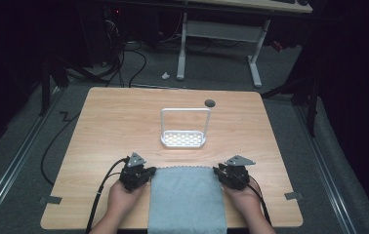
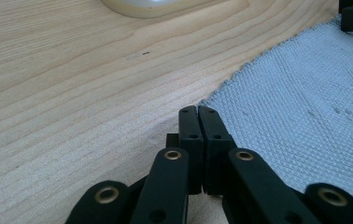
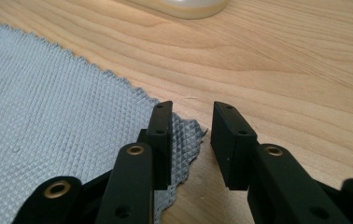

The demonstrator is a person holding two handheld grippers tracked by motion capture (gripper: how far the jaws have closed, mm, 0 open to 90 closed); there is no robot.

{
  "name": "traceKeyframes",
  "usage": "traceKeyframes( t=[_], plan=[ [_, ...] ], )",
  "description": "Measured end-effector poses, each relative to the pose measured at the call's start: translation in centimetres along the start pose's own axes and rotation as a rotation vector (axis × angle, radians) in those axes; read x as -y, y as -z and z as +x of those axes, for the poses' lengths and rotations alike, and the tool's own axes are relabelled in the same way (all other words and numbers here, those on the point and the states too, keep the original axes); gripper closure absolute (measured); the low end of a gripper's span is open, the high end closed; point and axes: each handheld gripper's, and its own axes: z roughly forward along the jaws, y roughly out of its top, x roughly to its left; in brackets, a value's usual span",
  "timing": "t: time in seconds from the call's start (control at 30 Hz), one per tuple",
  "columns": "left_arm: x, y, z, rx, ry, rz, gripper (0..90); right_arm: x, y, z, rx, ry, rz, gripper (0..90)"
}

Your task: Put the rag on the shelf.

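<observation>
At the lower centre of the high view lies the grey towel [image 1: 187,197], a flat rectangle of waffle-weave cloth whose long axis runs from the frame's bottom edge up toward the middle of the wooden table [image 1: 124,122]. My left gripper [image 1: 146,176] sits at the towel's upper left corner, my right gripper [image 1: 217,171] at its upper right corner, each equally near its own corner. In the left gripper view the jaws stand pressed together right at the corner's tip; whether they pinch any thread I cannot tell, as the cloth edge meets them just at the pads. In the right gripper view the jaws stand parted, the frayed corner [image 3: 184,135] lying between them, beside the left-hand pad, not yet clamped. My judgement: the right corner must be closed upon before any lift. Above the towel in the high view stands a white plastic rack [image 1: 183,139] with a perforated base and tall hoop handle, well apart.
</observation>
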Motion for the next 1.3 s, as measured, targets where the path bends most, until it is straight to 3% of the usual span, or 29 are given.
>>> traceKeyframes(
  t=[0.17,0.3,0.5,0.63,0.73,1.07,1.3],
  plan=[
    [0.0,0.0,0.0,-0.001,0.003,0.001,88.7,0.0,-0.1,0.0,-0.014,0.008,-0.002,78.4],
    [0.0,0.0,0.0,-0.002,0.007,0.0,88.7,-0.1,-0.1,0.2,-0.035,0.016,0.002,88.1],
    [0.1,0.1,-0.1,-0.004,0.001,-0.002,88.9,0.0,0.0,0.6,-0.023,0.044,0.002,89.5],
    [0.0,0.1,-0.1,-0.003,-0.007,-0.007,89.0,0.0,0.5,0.7,-0.019,0.047,-0.029,89.5],
    [0.0,0.3,0.1,0.012,0.008,-0.025,89.1,0.0,1.1,0.7,-0.021,0.042,-0.054,89.5],
    [0.0,1.4,-0.4,0.016,-0.016,-0.111,89.1,-0.1,2.8,0.9,-0.03,0.04,-0.145,89.5],
    [-0.3,2.1,-0.8,0.031,-0.003,-0.157,89.2,-0.3,3.5,1.1,-0.025,0.041,-0.188,89.5]
  ],
)
